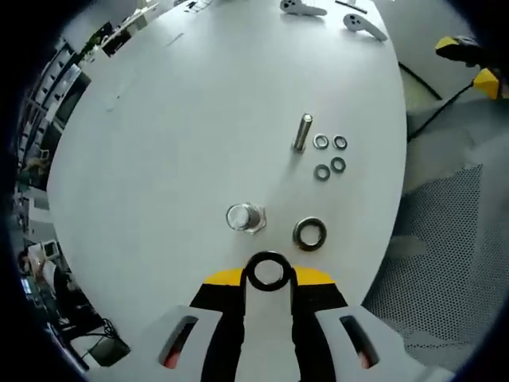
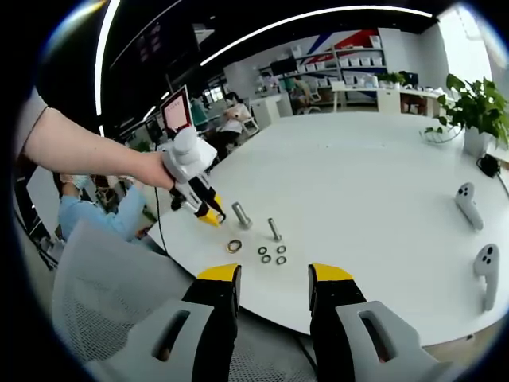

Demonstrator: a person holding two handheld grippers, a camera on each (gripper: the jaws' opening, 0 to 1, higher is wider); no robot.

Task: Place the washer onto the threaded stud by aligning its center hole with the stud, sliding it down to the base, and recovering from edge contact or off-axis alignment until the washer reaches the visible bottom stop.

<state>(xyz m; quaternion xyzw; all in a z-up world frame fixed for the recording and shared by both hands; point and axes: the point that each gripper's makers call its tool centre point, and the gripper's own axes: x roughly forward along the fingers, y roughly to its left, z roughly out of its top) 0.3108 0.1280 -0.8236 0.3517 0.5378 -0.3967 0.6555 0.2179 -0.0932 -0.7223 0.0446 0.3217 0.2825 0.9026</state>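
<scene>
At the lower centre of the left gripper view, the left gripper [image 1: 269,280] pinches a dark washer [image 1: 268,270] just short of the upright threaded stud [image 1: 244,216] (the right gripper [image 2: 273,280] hangs open, empty), alignment over the stud apparently next.

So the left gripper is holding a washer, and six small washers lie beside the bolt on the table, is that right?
Not quite: the left gripper view shows four small washers beside the bolt, not six. The left gripper does hold a washer between its tips, above the white table.

White table [image 2: 382,183] (open-plan office)
</scene>
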